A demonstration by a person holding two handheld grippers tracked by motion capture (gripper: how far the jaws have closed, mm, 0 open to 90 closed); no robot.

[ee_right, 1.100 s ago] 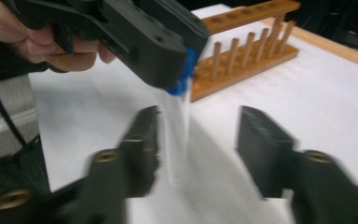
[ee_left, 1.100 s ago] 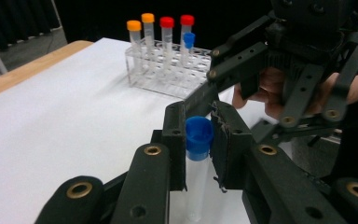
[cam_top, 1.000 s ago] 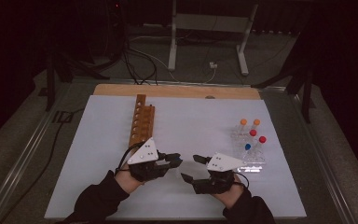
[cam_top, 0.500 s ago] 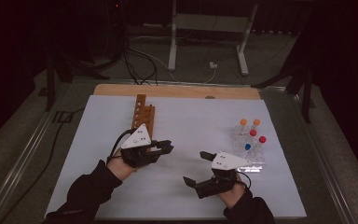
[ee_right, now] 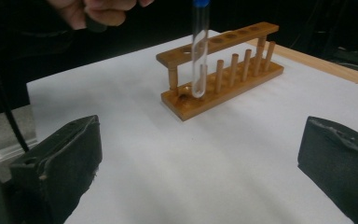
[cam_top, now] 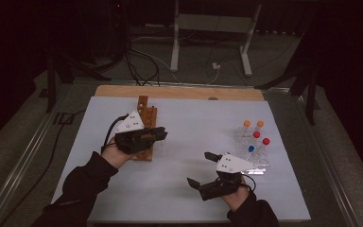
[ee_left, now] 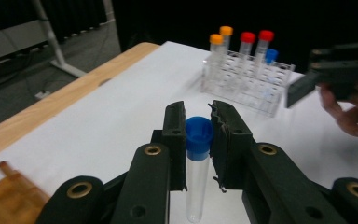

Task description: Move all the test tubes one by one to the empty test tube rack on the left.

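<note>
My left gripper (ee_left: pixel 198 112) is shut on a clear test tube with a blue cap (ee_left: pixel 199 135), gripped just below the cap and held upright. In the high view the left gripper (cam_top: pixel 159 135) hovers at the near end of the wooden tube rack (cam_top: pixel 144 106). The right gripper view shows the tube (ee_right: pixel 199 51) hanging with its round bottom just over the near end of that rack (ee_right: pixel 223 70). My right gripper (cam_top: pixel 201 169) stands wide open near the table's front, its jaws (ee_right: pixel 200 140) with nothing between them.
A clear plastic rack (cam_top: pixel 253 144) at the right holds several tubes with orange, red and blue caps (ee_left: pixel 242 51). A wooden strip (cam_top: pixel 179 92) runs along the white table's far edge. Cables and a stand's feet lie on the floor beyond.
The two grippers, close together a second ago, have drawn apart. The left one carried the tube back and left to the wooden rack. The right one pulled toward the front edge.
</note>
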